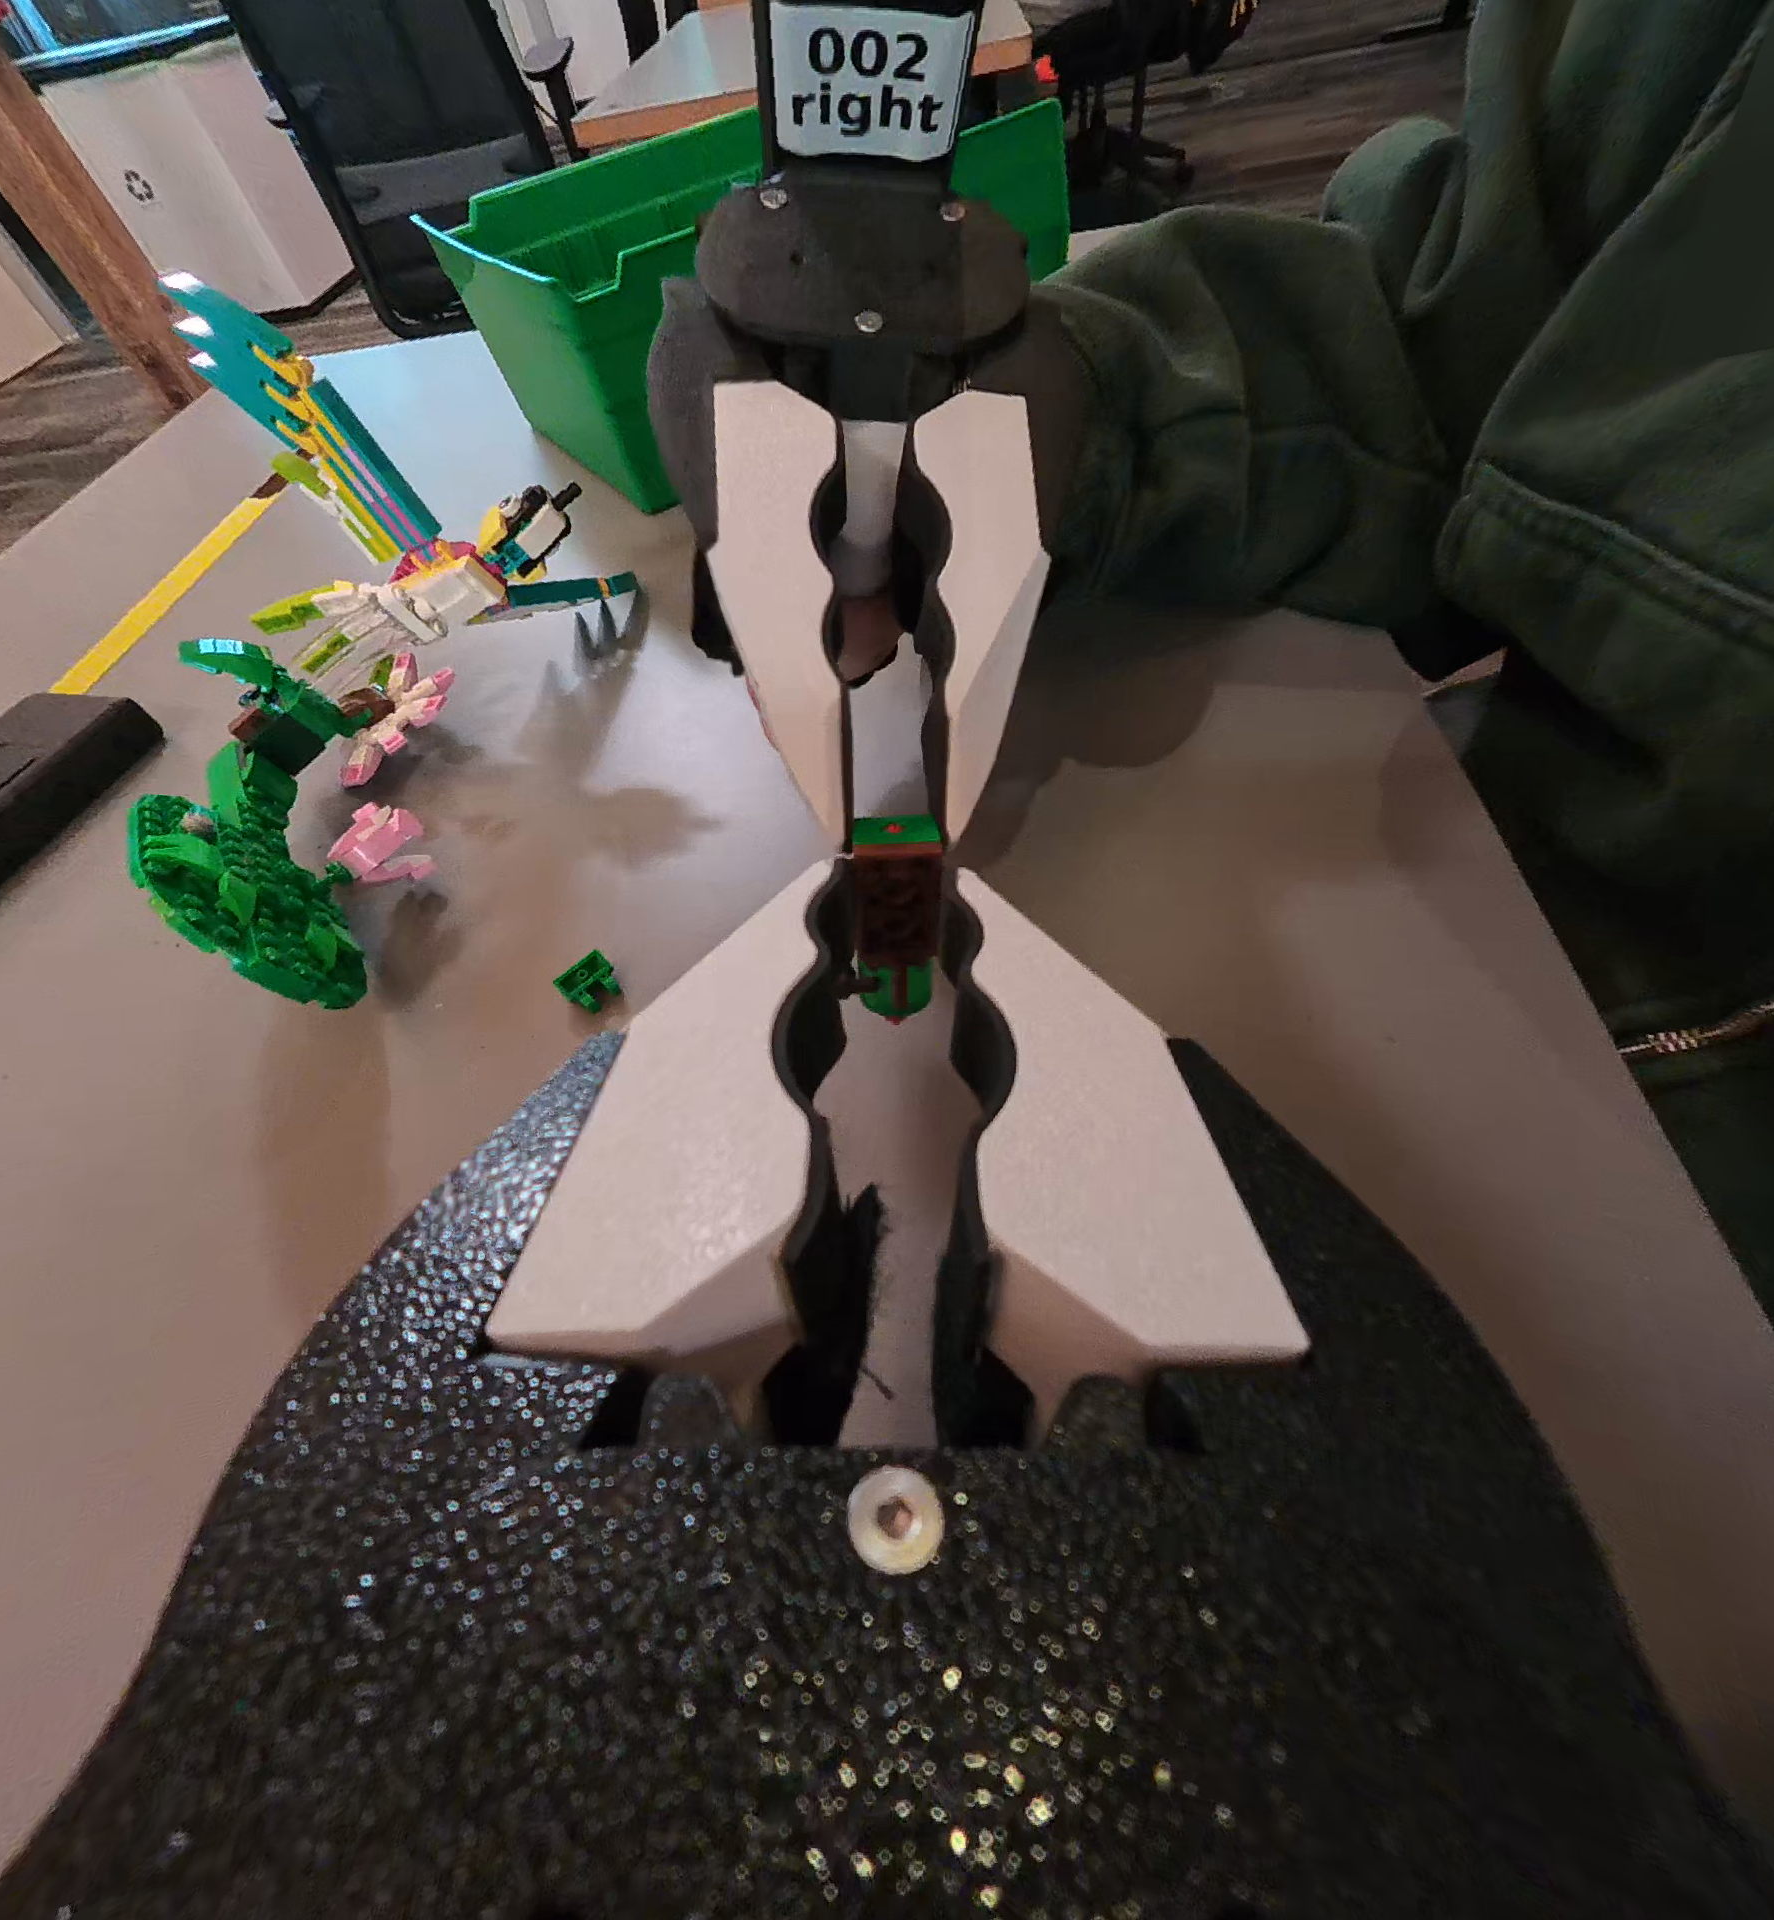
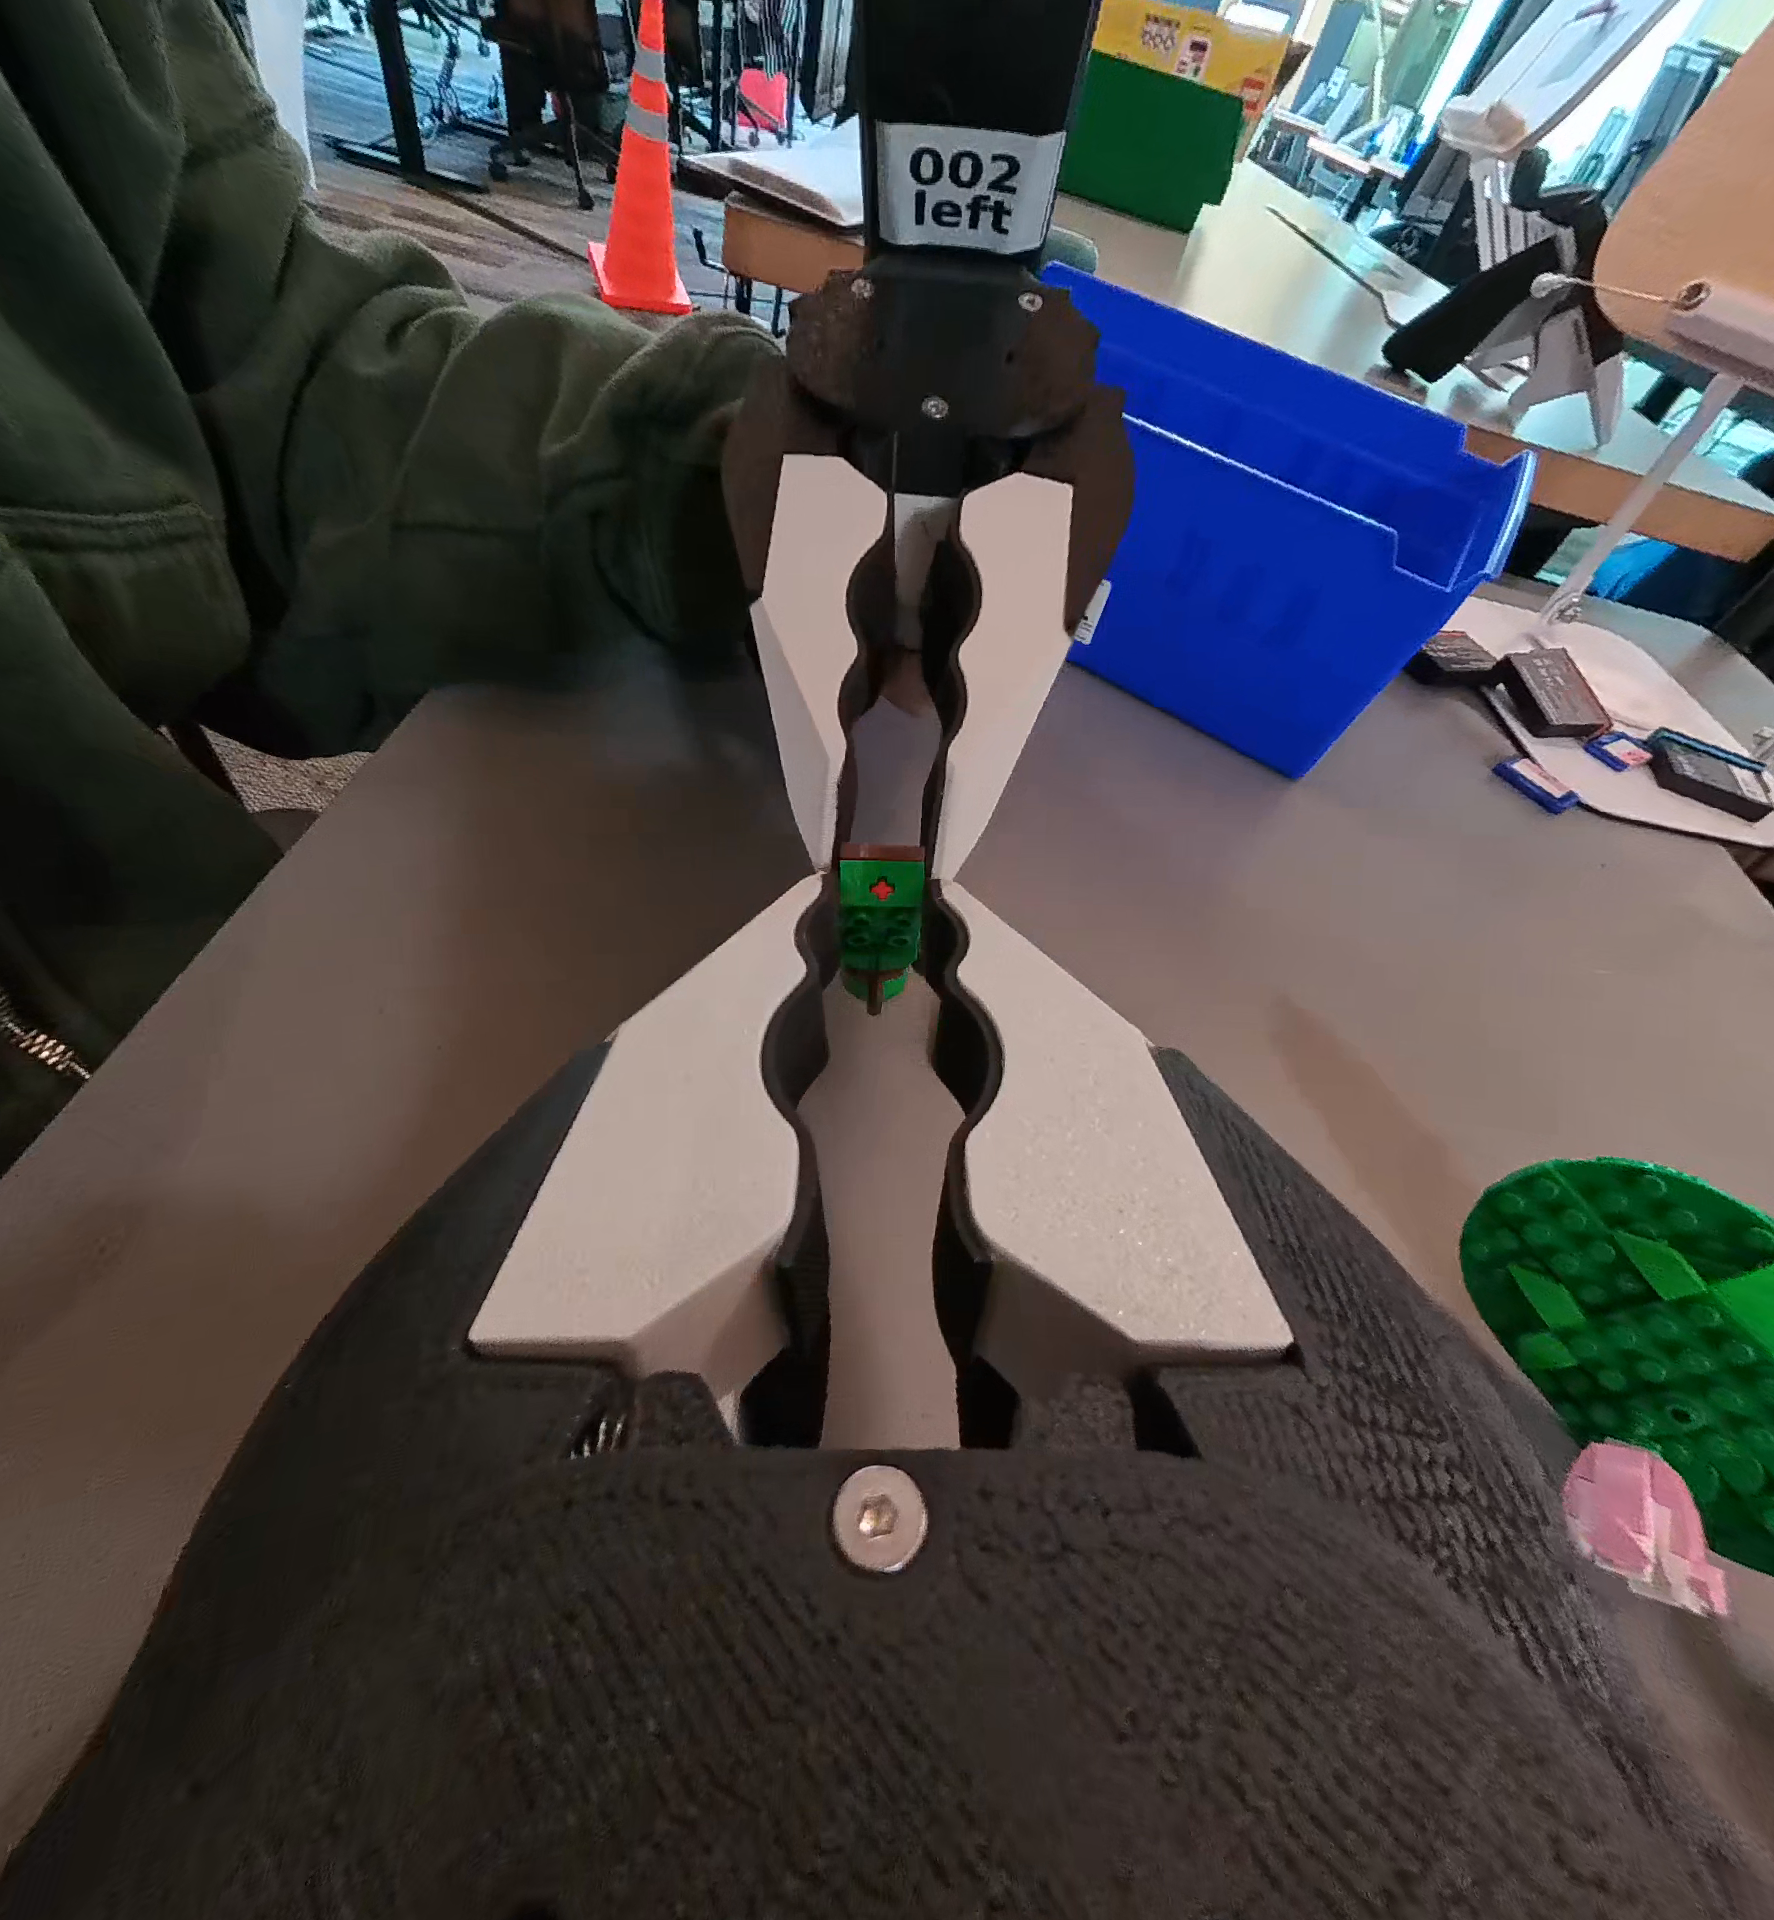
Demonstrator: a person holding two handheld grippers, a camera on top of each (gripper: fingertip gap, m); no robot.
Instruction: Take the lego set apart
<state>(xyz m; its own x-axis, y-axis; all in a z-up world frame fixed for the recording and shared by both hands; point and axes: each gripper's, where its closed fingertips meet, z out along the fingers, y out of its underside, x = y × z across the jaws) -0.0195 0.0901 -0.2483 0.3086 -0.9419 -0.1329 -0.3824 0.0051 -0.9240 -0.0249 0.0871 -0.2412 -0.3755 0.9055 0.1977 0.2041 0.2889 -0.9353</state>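
1. Meeting tip to tip above the grey table (image 1: 239,1195), the left gripper (image 1: 893,883) and right gripper (image 2: 878,904) are each seen closed on one small green and brown lego piece (image 1: 895,914).
2. The piece is held between both sets of tips, clear of the tabletop.
3. The remaining lego set (image 1: 270,831), a bird over green leaves and pink flowers, is seen well apart, with a loose green brick (image 1: 588,977) nearer.
4. A green bin (image 1: 571,301) and a blue bin (image 2: 1278,582) are seen beyond.

Small green-and-brown lego chunk (image 1: 893,914) held above the table; bird (image 1: 447,582), pink flowers (image 1: 384,842) and green leafy base (image 1: 239,904) lie far left.
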